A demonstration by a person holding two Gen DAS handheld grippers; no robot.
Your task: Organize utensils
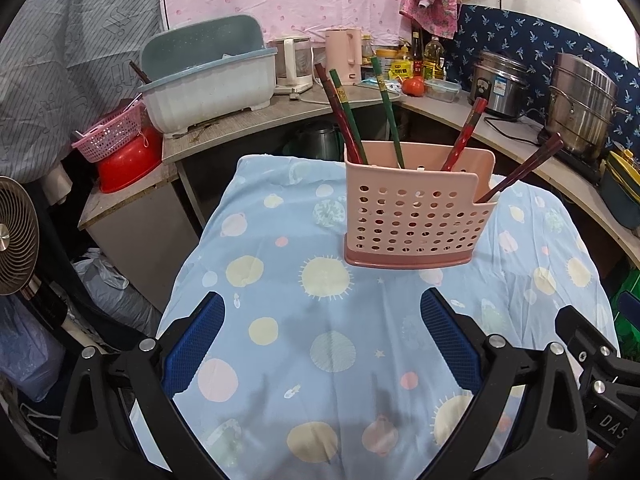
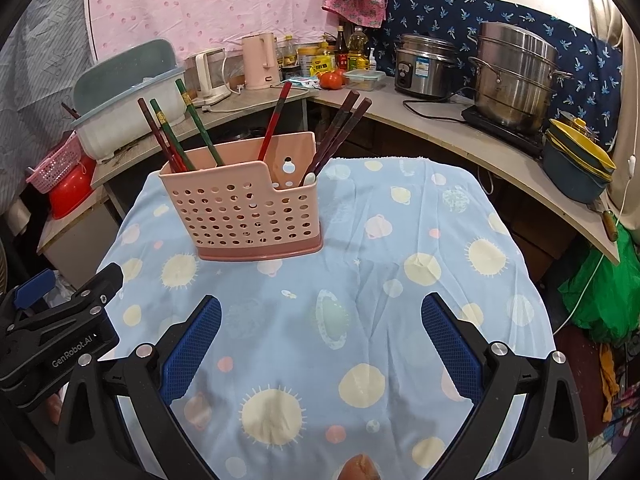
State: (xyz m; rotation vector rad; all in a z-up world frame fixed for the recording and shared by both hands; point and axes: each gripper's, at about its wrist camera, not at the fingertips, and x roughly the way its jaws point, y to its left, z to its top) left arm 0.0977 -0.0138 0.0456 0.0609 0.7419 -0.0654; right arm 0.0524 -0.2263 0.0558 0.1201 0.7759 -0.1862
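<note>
A pink perforated utensil holder (image 1: 416, 212) (image 2: 244, 208) stands upright on the blue planet-print cloth (image 1: 320, 360) (image 2: 360, 280). Several chopsticks lean inside it: green ones (image 1: 386, 108) (image 2: 198, 122), a dark red one (image 1: 338, 114) (image 2: 156, 136), a bright red one (image 1: 466, 132) (image 2: 276, 116) and dark brown ones (image 1: 528, 170) (image 2: 344, 124) in the lower side compartment. A white utensil tip (image 2: 309, 178) shows in that compartment. My left gripper (image 1: 322, 312) is open over bare cloth, short of the holder. My right gripper (image 2: 320, 314) is open too, with nothing between its fingers.
A curved counter (image 2: 460, 148) wraps behind the table with a rice cooker (image 2: 424, 66), steel steamer pot (image 2: 514, 76), pink kettle (image 2: 260, 60), bottles and a tomato (image 2: 330, 79). A grey dish-drainer tub (image 1: 208, 76) sits at left, above a pink basket (image 1: 110, 132). A fan (image 1: 16, 236) stands far left.
</note>
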